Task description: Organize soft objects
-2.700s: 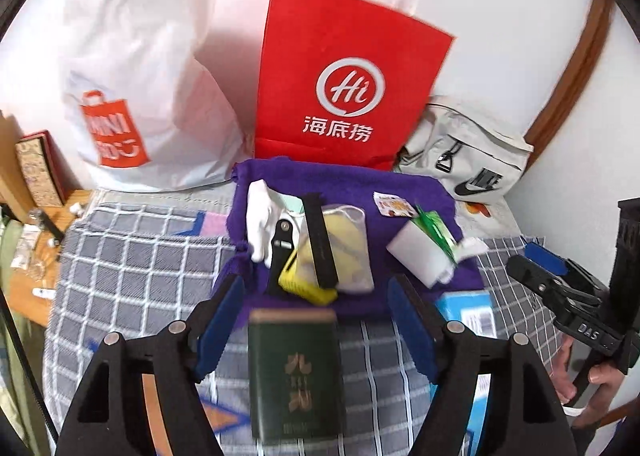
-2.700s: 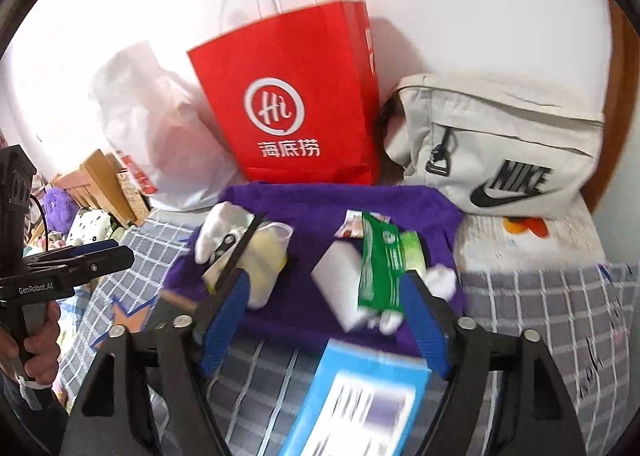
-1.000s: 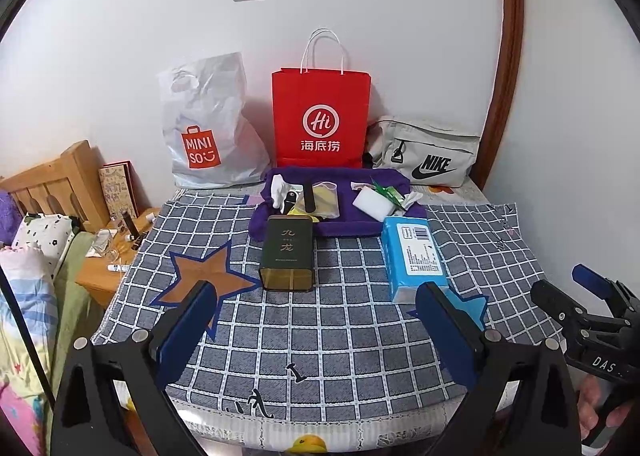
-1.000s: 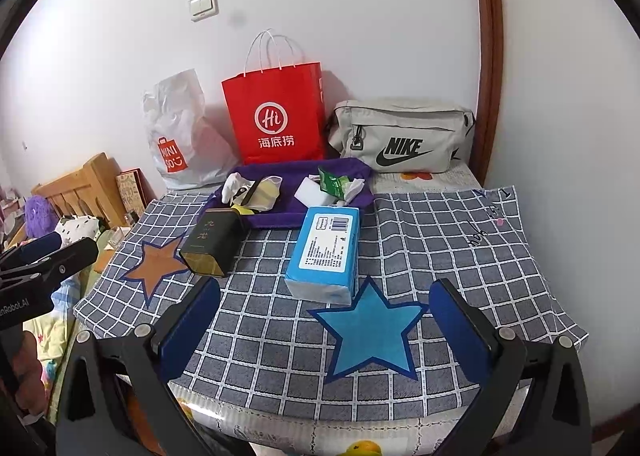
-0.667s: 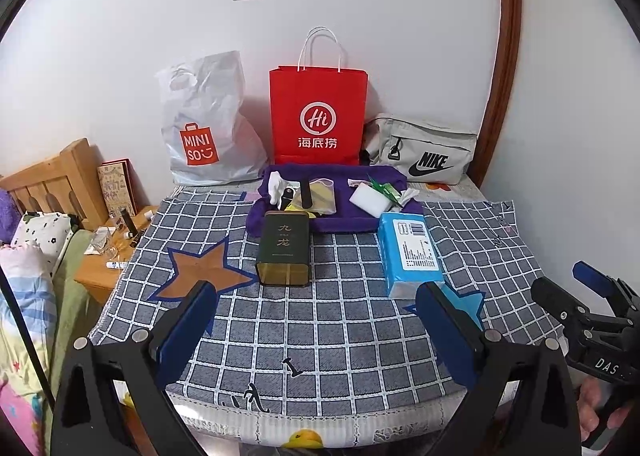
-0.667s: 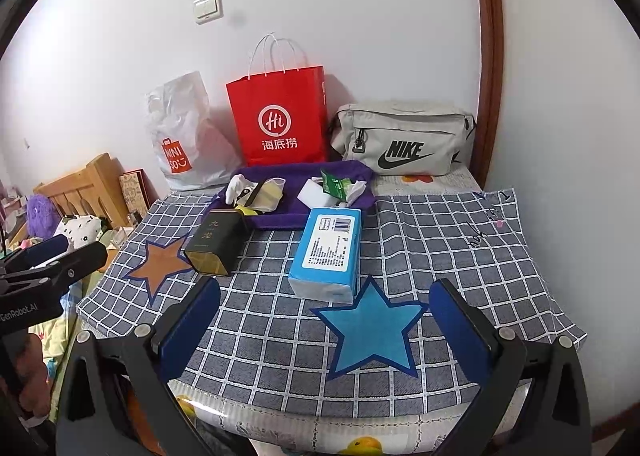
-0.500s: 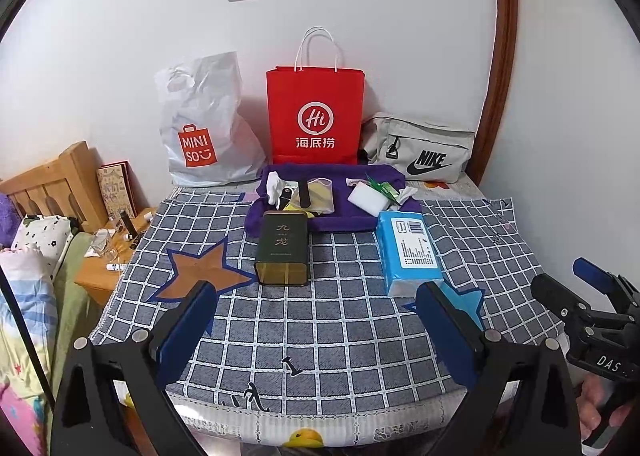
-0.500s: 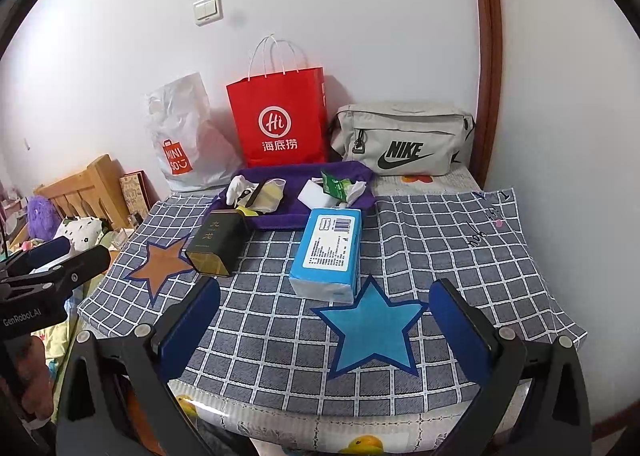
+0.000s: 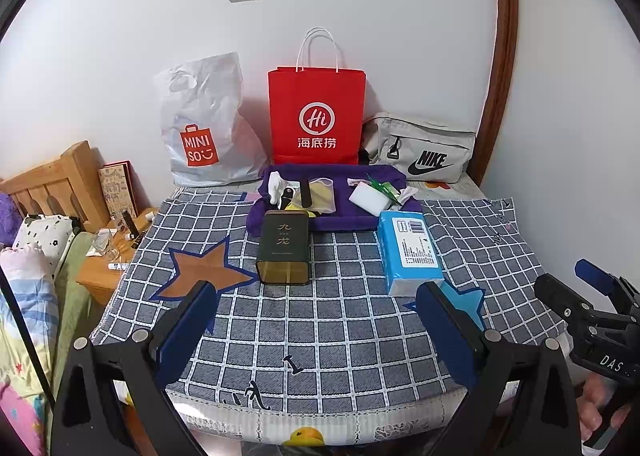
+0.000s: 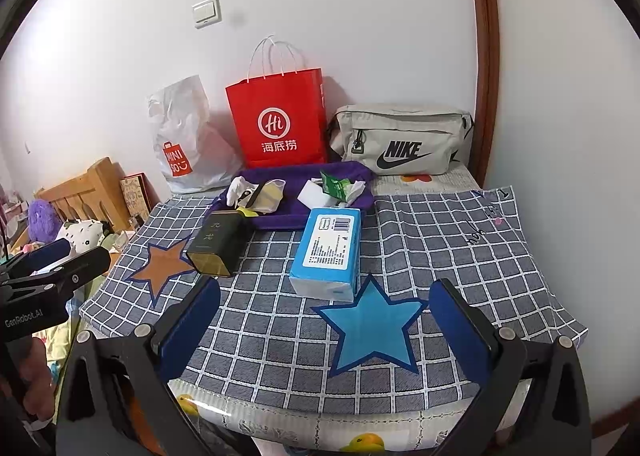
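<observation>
The tabletop (image 9: pixel 320 336), under a grey checked cloth with star patches, fills both views. At its far edge, against the wall, stand a white plastic bag (image 9: pixel 204 124), a red paper bag (image 9: pixel 316 116) and a grey waist bag (image 10: pixel 404 140), all three likely soft and easily crushed.

In front of them a purple towel (image 9: pixel 336 222) lies spread as a mat. It holds a white glove (image 9: pixel 276 182), a yellowish pouch (image 9: pixel 320 196), a white sponge block (image 9: pixel 366 198) and a green packet (image 9: pixel 384 188). These look light and yielding; each is best pinched at its middle or along a firm edge, since a loose corner would probably slip out.

Just beside the towel's near edge lie a dark green tin (image 9: pixel 284 246), which is rigid, and a blue tissue pack (image 10: pixel 330 248). The pack should compress under pressure, so its long sides are the place to squeeze.

The left gripper (image 9: pixel 316 320) and the right gripper (image 10: pixel 324 316) both hover off the near edge, jaws spread wide and holding nothing, well apart from every object.
</observation>
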